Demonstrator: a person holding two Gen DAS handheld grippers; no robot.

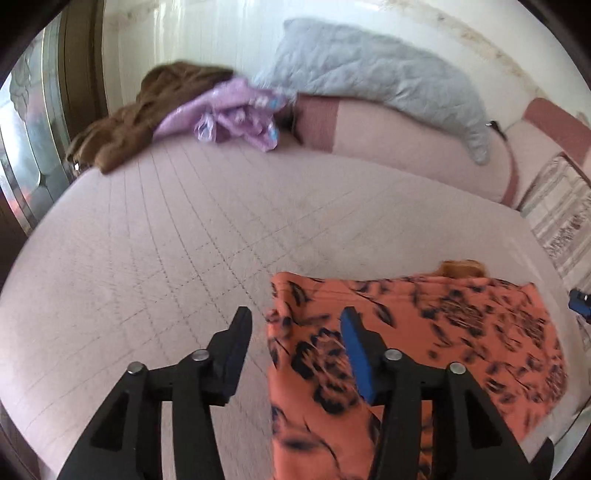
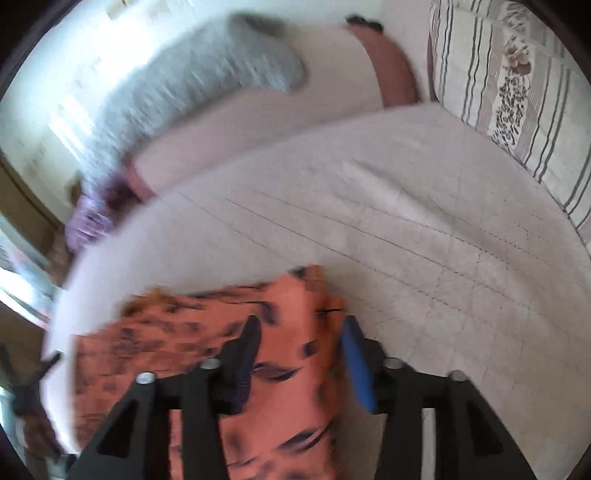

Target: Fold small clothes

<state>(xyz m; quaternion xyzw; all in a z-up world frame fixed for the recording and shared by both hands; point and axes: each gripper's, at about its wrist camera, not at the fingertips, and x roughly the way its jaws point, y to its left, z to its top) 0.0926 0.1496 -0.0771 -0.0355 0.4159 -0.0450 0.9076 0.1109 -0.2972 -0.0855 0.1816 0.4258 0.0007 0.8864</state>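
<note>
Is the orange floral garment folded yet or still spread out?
Mostly spread: the orange floral garment lies flat on the pink quilted bedspread. Whether its edge is doubled cannot be told. Neither open tool grips it.

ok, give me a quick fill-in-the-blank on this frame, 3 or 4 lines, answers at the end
1. The orange floral-print garment lies on a quilted pale ____ bedspread.
2. Both the left gripper and the right gripper have jaws that are ____.
3. At the far edge, a crumpled lilac garment lies beside a ____ garment.
4. The quilted ____ pillow leans against the white wall.

Answers: pink; open; brown; grey
</note>
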